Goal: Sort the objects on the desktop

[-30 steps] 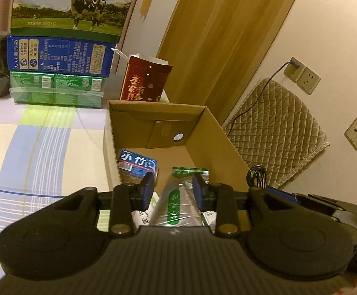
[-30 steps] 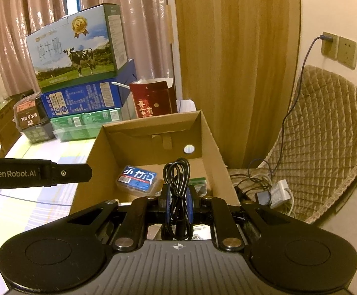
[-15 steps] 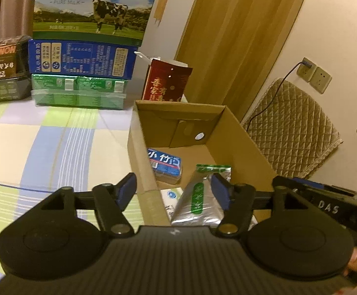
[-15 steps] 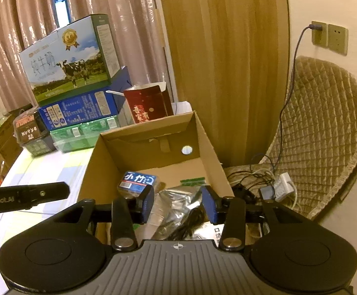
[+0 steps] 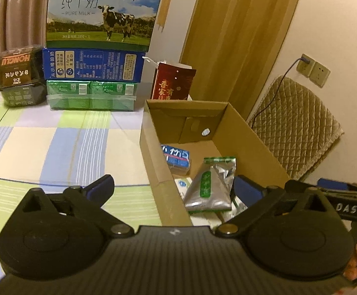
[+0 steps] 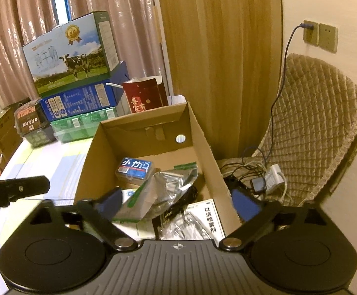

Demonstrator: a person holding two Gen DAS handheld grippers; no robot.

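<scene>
An open cardboard box (image 5: 240, 135) (image 6: 141, 127) stands at the table's right edge. Inside lie a blue packet (image 5: 177, 157) (image 6: 135, 168), a silver pouch with a green label (image 5: 210, 184) (image 6: 173, 179), a black cable (image 6: 189, 195) draped over the pouch, and a white leaflet (image 6: 208, 216). My left gripper (image 5: 174, 188) hovers over the box's near left wall. Its jaws are opening wide and nothing is pressed between them. My right gripper (image 6: 178, 201) hangs above the box's near end. Its jaws are opening too, with pouch and cable loose below.
Stacked at the table's back are a milk carton (image 5: 99, 24), a blue box (image 5: 92, 66), a green pack (image 5: 89, 93), a dark pack (image 5: 16, 73) and a red bag (image 5: 172, 86). A quilted chair (image 6: 313, 123) and floor cables (image 6: 264, 179) lie right of the box. The checked cloth (image 5: 43, 147) spreads left.
Both grippers went from shut to wide open. The left let go of the silver pouch and the right let go of the black cable, which now lie in the box. Both hands drew back.
</scene>
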